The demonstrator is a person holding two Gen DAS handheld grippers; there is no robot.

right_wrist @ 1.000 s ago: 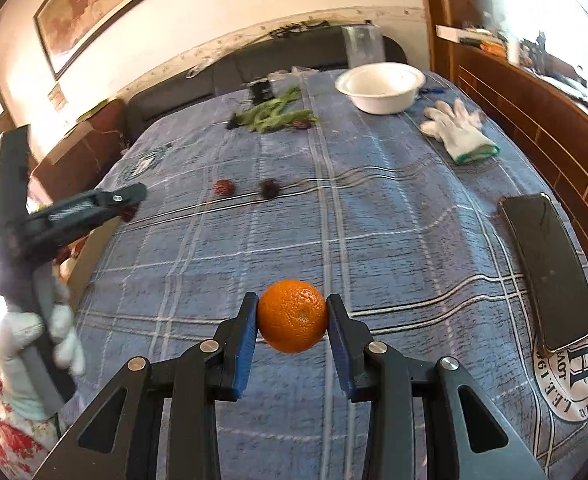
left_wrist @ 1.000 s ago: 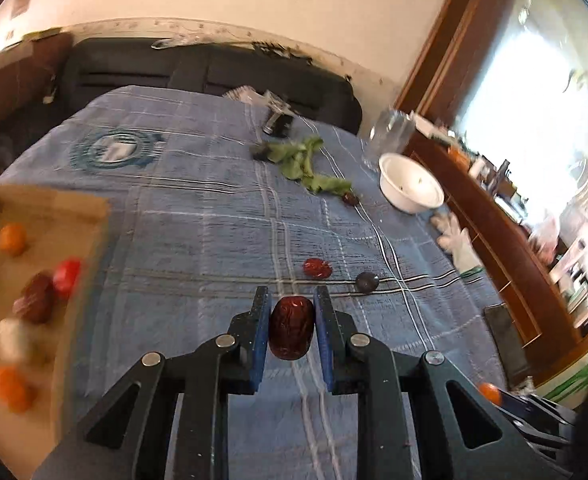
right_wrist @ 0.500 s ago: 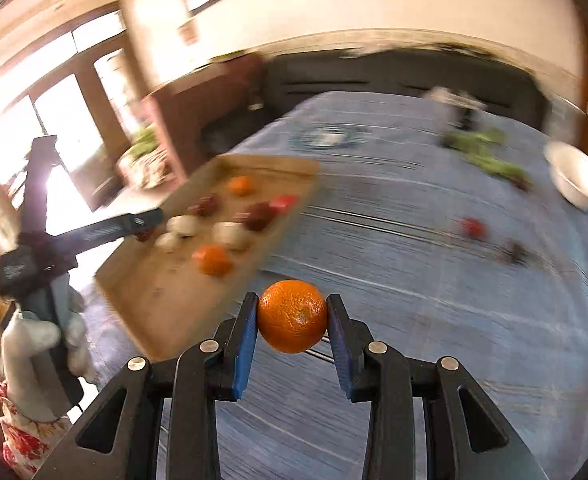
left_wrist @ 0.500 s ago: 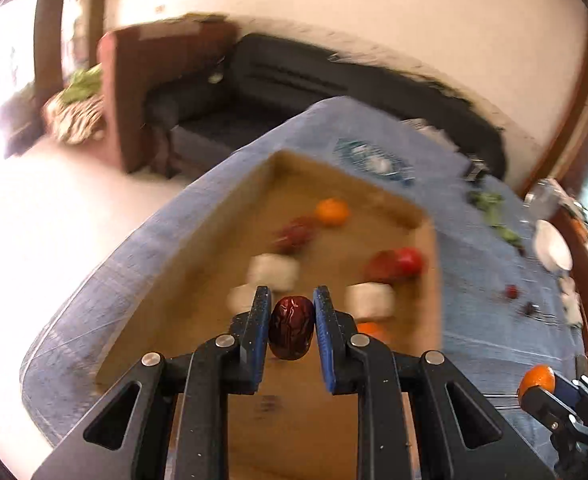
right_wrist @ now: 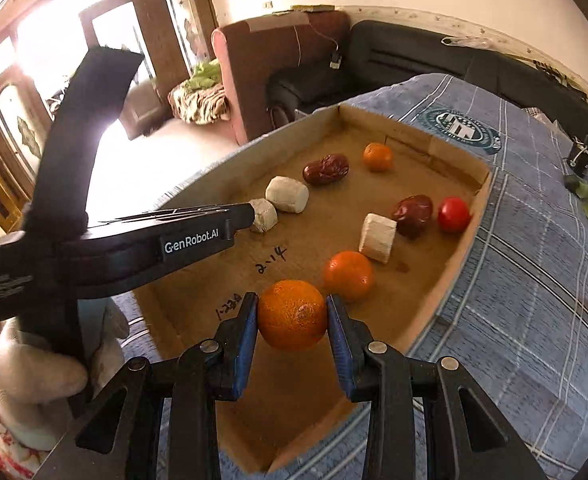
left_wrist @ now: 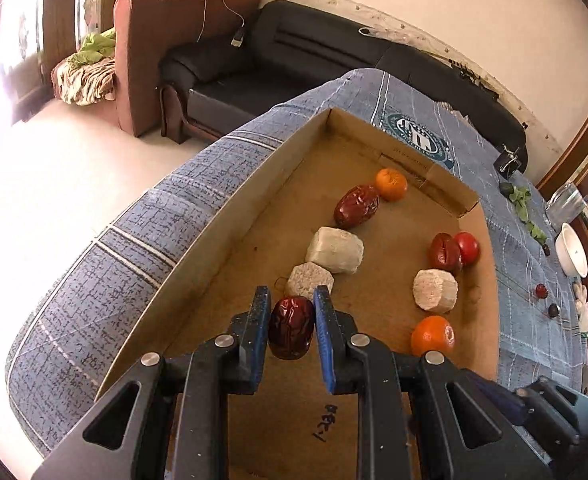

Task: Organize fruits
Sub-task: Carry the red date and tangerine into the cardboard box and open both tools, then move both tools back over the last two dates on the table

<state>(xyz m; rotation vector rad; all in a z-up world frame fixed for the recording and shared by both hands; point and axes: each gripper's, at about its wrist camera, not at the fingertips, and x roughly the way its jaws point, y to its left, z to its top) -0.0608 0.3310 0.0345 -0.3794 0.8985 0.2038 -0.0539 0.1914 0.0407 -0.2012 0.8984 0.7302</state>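
My left gripper (left_wrist: 292, 328) is shut on a dark red date (left_wrist: 292, 333) and holds it over the near left part of the cardboard tray (left_wrist: 230, 216). My right gripper (right_wrist: 292, 320) is shut on an orange (right_wrist: 292, 315) above the tray's near end (right_wrist: 433, 308). The tray holds two dates (left_wrist: 355, 211), two oranges (left_wrist: 432, 336), a red tomato (left_wrist: 467, 247) and three pale stone-like blocks (left_wrist: 334, 249). The left gripper's body (right_wrist: 134, 244) crosses the right wrist view on the left.
The tray lies on a blue checked tablecloth (right_wrist: 533, 240). Two small fruits (left_wrist: 541, 290) lie on the cloth to the right. A white bowl (left_wrist: 571, 250), green leaves (left_wrist: 523, 204), a glass jar (left_wrist: 565, 202) and a black sofa (left_wrist: 294, 64) are farther off.
Both grippers have swung left from the middle of the table to over the cardboard tray, each still holding its fruit. The tray contents are now close below them.
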